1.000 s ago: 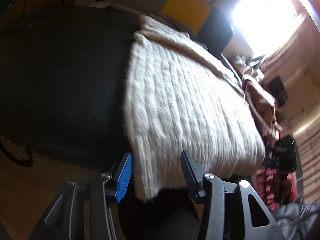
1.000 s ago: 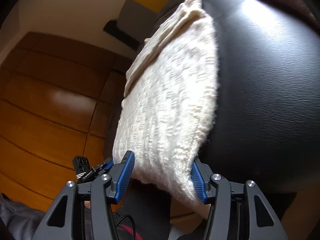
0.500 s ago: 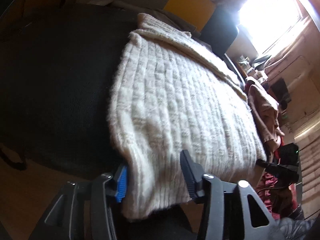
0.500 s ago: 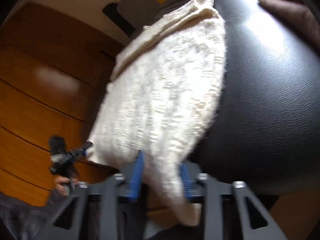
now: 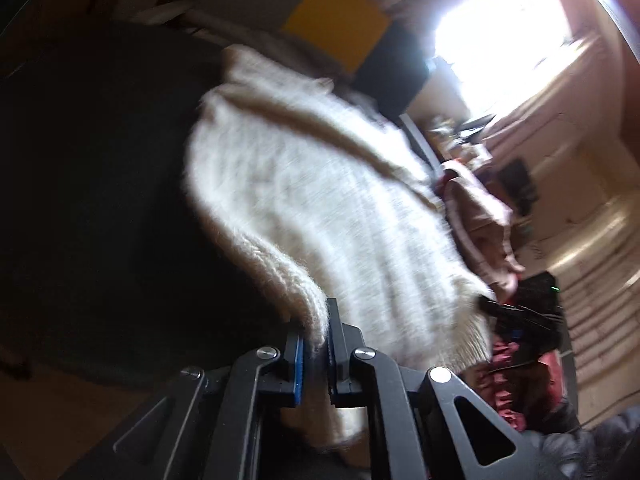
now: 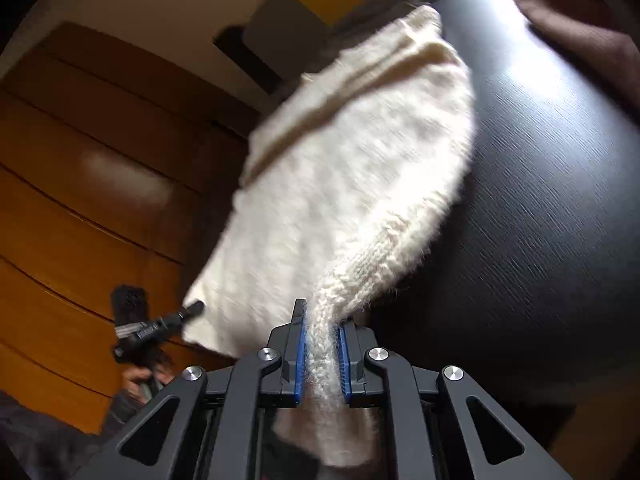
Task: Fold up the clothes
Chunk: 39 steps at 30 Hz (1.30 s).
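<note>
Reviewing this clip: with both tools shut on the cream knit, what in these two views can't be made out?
- Knit sweater stitch pattern: motion-blurred in both wrist views.
- Its hem below the pads: hidden behind the left tool and right tool.
- Its underside and fold layers: hidden by the top layer on the black surface.
- Right tool in the left view: dark, partly hidden by the knit.
- Clutter by the window: washed out.

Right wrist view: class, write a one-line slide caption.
Right claw shut on the cream knit sweater's near edge, above a black surface.
</note>
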Each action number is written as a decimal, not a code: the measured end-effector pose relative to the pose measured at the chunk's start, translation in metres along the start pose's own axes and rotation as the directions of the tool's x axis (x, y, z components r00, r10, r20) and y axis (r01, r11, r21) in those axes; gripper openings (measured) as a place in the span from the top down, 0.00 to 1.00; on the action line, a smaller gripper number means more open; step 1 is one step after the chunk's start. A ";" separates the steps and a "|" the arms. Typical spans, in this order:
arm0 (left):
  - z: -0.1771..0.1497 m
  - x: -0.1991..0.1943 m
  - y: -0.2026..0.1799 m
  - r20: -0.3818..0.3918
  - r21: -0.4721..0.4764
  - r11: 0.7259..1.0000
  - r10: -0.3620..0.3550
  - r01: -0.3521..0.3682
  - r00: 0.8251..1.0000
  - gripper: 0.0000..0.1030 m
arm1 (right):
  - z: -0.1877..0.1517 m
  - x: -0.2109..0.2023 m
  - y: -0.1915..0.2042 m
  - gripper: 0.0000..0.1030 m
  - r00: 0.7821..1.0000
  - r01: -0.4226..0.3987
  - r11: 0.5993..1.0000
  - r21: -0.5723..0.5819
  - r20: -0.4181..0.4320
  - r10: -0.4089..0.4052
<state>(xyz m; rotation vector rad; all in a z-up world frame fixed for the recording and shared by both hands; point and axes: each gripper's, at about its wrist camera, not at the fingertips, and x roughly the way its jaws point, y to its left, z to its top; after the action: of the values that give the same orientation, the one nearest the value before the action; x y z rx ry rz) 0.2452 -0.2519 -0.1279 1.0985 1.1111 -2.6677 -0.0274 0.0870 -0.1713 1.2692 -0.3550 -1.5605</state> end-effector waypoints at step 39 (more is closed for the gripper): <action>0.122 0.107 0.066 0.020 -0.214 0.974 -0.077 0.080 0.997 0.95 | 0.164 0.087 -0.053 0.86 0.996 -0.037 0.984 0.176 0.086 0.022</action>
<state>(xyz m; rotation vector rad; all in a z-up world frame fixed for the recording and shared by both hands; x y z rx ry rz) 0.1120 -0.3564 -0.1755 1.0196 1.4295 -2.5294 -0.1842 -0.0233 -0.1931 1.3300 -0.5748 -1.5880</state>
